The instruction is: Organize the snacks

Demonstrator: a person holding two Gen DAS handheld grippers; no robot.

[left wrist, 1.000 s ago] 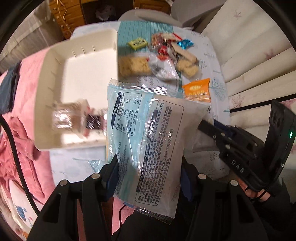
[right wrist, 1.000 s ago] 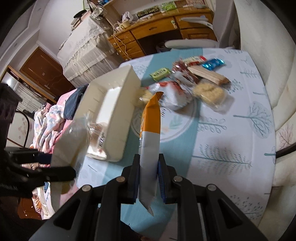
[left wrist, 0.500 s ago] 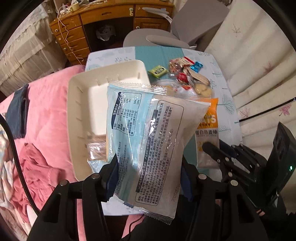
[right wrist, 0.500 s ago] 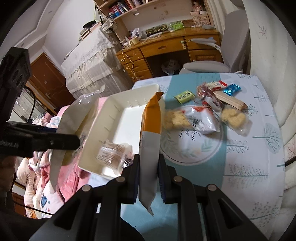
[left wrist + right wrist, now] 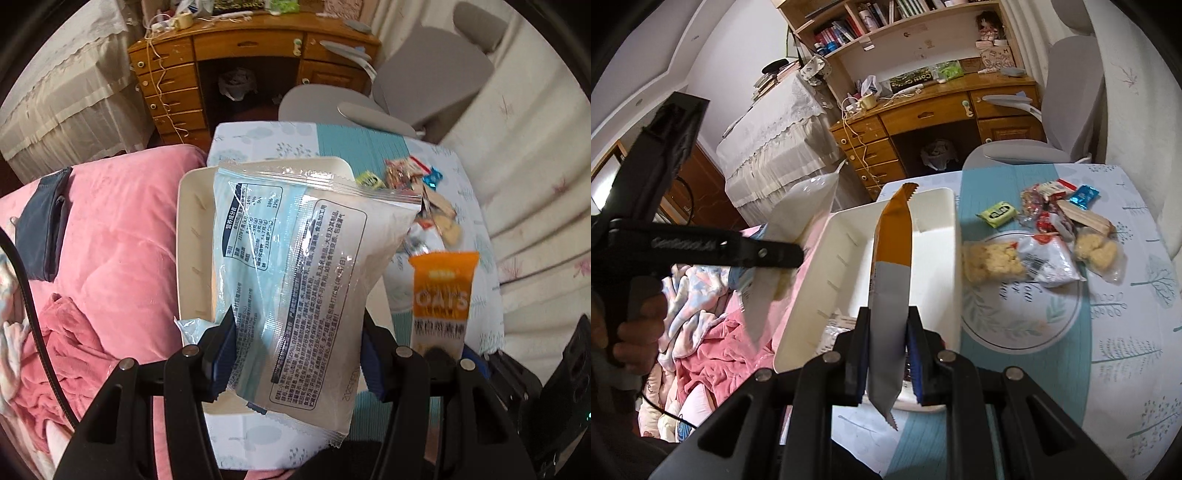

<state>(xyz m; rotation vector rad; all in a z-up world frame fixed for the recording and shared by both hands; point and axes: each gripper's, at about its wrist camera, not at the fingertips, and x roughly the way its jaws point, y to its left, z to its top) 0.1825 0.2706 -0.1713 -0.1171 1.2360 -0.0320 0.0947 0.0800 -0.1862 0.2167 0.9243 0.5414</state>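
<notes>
My left gripper (image 5: pixel 295 350) is shut on a large white and pale blue snack packet (image 5: pixel 299 277), held high above the cream tray (image 5: pixel 192 236). My right gripper (image 5: pixel 888 354) is shut on an orange and white oat bar (image 5: pixel 890 266), which stands upright above the tray (image 5: pixel 846 251). The bar also shows at the right of the left wrist view (image 5: pixel 441 295). The left gripper and its packet (image 5: pixel 786 251) appear at the left of the right wrist view. A wrapped snack (image 5: pixel 834 328) lies in the tray's near end.
A pile of loose snacks (image 5: pixel 1049 240) lies on the blue patterned tablecloth (image 5: pixel 1108 332) right of the tray. A pink blanket (image 5: pixel 110 258) is left of the table. A grey chair (image 5: pixel 406 88) and a wooden desk (image 5: pixel 221 55) stand beyond.
Both grippers have risen and pulled back from the table with their snacks; the tray and snack pile look smaller and farther. The oat bar now shows beside the left gripper's packet.
</notes>
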